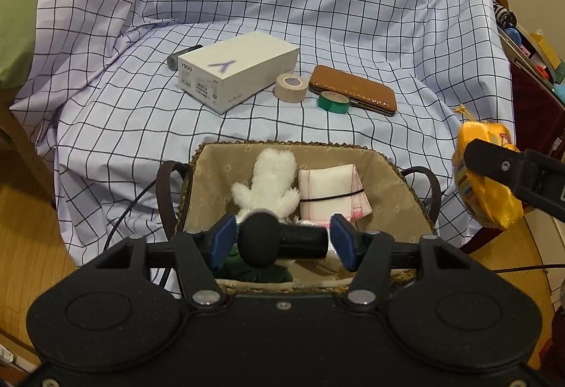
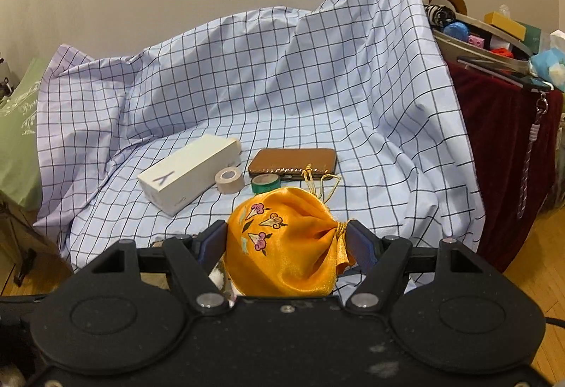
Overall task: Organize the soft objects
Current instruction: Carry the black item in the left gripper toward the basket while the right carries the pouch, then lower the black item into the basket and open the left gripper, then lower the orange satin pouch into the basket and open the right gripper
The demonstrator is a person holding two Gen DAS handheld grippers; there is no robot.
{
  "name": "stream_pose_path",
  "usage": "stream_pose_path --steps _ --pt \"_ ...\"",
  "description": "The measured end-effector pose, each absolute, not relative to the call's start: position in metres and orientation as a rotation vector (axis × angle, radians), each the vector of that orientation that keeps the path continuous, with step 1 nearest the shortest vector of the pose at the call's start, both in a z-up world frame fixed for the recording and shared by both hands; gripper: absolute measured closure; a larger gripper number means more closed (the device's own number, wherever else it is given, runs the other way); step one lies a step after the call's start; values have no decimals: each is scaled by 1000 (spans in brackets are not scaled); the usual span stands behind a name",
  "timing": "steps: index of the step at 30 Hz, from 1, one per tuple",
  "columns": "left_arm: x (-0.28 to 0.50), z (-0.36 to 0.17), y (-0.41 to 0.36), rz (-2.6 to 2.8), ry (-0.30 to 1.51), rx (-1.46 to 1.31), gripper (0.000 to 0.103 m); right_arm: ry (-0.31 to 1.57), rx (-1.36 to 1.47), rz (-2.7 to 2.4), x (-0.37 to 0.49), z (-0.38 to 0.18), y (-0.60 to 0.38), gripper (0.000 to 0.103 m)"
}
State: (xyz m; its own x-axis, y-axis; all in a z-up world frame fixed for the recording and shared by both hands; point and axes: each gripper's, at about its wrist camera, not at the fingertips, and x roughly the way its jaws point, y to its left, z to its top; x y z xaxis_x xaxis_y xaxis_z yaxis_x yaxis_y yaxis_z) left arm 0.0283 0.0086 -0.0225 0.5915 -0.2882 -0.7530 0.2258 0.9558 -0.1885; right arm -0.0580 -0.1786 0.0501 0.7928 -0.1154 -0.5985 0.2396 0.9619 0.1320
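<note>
A woven basket with a beige lining sits on the checked cloth. Inside lie a white plush toy, a folded white-and-pink cloth bound by a black band, and something dark green. My left gripper is above the basket's near end, shut on a black microphone-like object with a foam head. My right gripper is shut on a yellow satin drawstring pouch and holds it in the air. The pouch also shows in the left wrist view, right of the basket.
On the cloth behind the basket lie a white phone box, a beige tape roll, a green tape roll, a brown leather case and a dark cylinder. A cluttered shelf over dark red fabric stands right.
</note>
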Motion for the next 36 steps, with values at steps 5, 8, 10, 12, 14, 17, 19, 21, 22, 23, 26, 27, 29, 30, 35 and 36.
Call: stream_pose_path --steps 5,8,10,12,14,17,19,21,22,23,26,27,29,30,35,36 --pt "21 -17 10 -281 836 -65 26 643 200 -179 -58 46 -175 31" --pt "19 -16 11 -258 834 -59 21 649 201 -179 -57 45 -175 31" --pt "18 -17 12 -229 837 -49 21 651 201 -180 -57 44 -175 31" --pt "14 -17 13 -193 830 -39 20 654 198 -181 -56 44 -175 31" --pt "12 -16 16 -161 818 -30 16 659 191 -181 -56 42 -174 31" --pt "10 -13 20 -126 797 -30 12 672 184 -168 -54 40 -171 31" --pt "10 -12 23 -115 791 -38 12 681 182 -152 -53 38 -169 30" --pt "10 -13 24 -110 795 -35 11 688 180 -142 -52 36 -166 29" --pt "10 -13 24 -109 797 -37 11 692 178 -134 -51 35 -165 31" --pt "11 -14 24 -111 801 -39 11 693 175 -127 -51 35 -164 31" --pt "11 -15 24 -109 807 -39 11 693 171 -125 -52 34 -163 28" --pt "11 -15 24 -109 808 -39 11 694 172 -126 -52 34 -163 28" --pt "11 -16 24 -111 810 -40 11 696 176 -128 -52 34 -164 28" --pt "10 -16 24 -111 811 -41 11 698 178 -130 -52 33 -165 28" --pt "9 -17 24 -110 815 -41 10 712 171 -135 -52 31 -166 26" --pt "10 -17 24 -110 815 -41 10 716 166 -135 -52 30 -165 26"
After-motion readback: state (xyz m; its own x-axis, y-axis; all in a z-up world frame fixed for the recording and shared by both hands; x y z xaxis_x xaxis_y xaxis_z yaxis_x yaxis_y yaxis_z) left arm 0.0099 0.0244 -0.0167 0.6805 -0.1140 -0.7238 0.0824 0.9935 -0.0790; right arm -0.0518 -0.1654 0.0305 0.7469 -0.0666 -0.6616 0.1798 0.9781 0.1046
